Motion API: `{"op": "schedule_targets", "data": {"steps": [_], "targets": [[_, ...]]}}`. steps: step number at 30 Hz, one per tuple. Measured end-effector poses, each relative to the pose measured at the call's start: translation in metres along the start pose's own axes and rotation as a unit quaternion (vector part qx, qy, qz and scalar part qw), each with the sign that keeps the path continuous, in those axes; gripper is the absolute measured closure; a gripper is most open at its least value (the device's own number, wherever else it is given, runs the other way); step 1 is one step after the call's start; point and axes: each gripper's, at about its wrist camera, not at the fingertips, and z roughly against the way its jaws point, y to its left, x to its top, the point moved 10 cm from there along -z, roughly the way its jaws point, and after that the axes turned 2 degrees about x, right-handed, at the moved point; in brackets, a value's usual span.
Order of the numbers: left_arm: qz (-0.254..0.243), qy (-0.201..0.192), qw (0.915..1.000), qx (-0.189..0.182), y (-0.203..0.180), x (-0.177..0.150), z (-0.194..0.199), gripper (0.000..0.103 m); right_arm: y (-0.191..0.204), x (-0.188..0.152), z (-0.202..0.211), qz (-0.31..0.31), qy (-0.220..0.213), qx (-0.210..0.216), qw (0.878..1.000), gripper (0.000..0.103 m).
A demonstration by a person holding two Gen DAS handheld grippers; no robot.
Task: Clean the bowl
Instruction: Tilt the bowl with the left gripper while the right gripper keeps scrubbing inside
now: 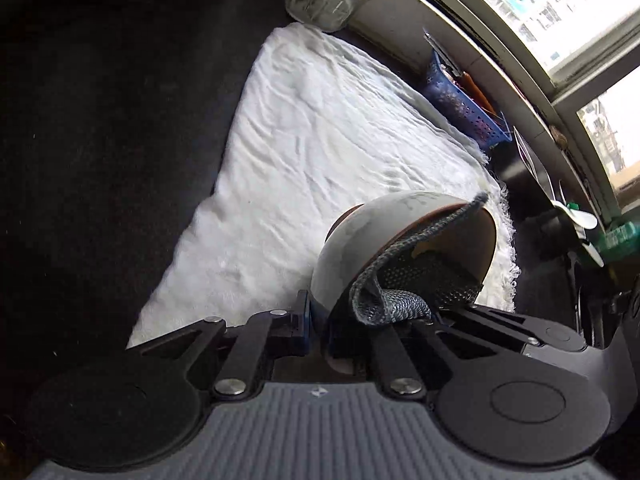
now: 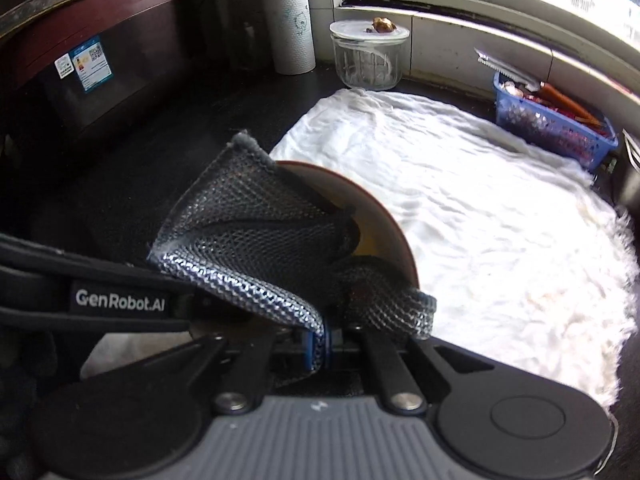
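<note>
You've got the bowl [image 1: 360,256] tipped up over the white towel [image 1: 320,140], left gripper [image 1: 318,330] pinching its rim, right gripper [image 2: 320,344] clamped on the mesh cloth [image 2: 256,232] inside. Mid-wipe, I'd say; next, sweep around the inner wall.

— What is the left gripper [image 1: 318,330] doing?
— It points down at a slant. Its two fingers are squeezed tight on the edge of the bowl [image 1: 360,248].
— And the right gripper [image 2: 320,344]?
— It slants down too. Its fingers are pinched on a grey mesh cloth [image 2: 260,240].
</note>
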Motion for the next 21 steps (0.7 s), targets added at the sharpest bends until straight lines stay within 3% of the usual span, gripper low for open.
{"op": "schedule_targets", "data": {"steps": [1, 3, 5, 6, 8, 10, 13, 15, 16, 17, 18, 21], "targets": [[0.032, 0.009, 0.9994, -0.012, 0.006, 0.0, -0.002, 0.096, 0.003, -0.001, -0.002, -0.01, 0.002, 0.017, 1.0, 0.099], [0.031, 0.014, 0.9993, -0.017, 0.007, 0.0, -0.002, 0.096, 0.007, -0.001, -0.004, -0.031, 0.006, 0.04, 0.999, 0.099], [-0.03, 0.007, 0.9995, 0.006, -0.003, 0.003, 0.0, 0.095, 0.009, 0.0, -0.005, -0.032, 0.01, 0.044, 0.998, 0.1], [-0.095, -0.014, 0.9947, 0.036, -0.013, 0.006, 0.005, 0.094, 0.01, 0.001, -0.005, -0.021, 0.011, 0.039, 0.999, 0.1], [-0.22, -0.055, 0.9696, 0.093, -0.034, 0.013, 0.017, 0.092, 0.011, 0.001, -0.004, -0.002, 0.01, 0.027, 1.0, 0.099], [-0.303, -0.082, 0.9412, 0.124, -0.051, 0.015, 0.025, 0.088, 0.011, 0.002, -0.005, 0.017, 0.01, 0.014, 1.0, 0.099], [-0.438, -0.121, 0.8749, 0.167, -0.078, 0.016, 0.029, 0.087, 0.01, 0.005, -0.005, 0.038, 0.011, 0.008, 0.999, 0.099], [-0.47, -0.125, 0.8559, 0.175, -0.083, 0.015, 0.027, 0.09, 0.009, 0.006, -0.005, 0.054, 0.011, 0.002, 0.998, 0.099], [-0.477, -0.118, 0.8535, 0.174, -0.083, 0.014, 0.024, 0.097, 0.008, 0.007, -0.004, 0.065, 0.011, -0.005, 0.998, 0.099], [-0.474, -0.115, 0.8563, 0.17, -0.083, 0.014, 0.024, 0.098, 0.005, 0.008, -0.001, 0.07, 0.007, -0.012, 0.997, 0.099], [-0.46, -0.116, 0.8647, 0.165, -0.081, 0.017, 0.023, 0.098, 0.001, 0.009, 0.003, 0.069, 0.001, -0.018, 0.997, 0.099], [-0.386, -0.119, 0.9042, 0.141, -0.071, 0.024, 0.024, 0.098, -0.013, 0.015, 0.016, 0.059, -0.026, -0.034, 0.997, 0.099]]}}
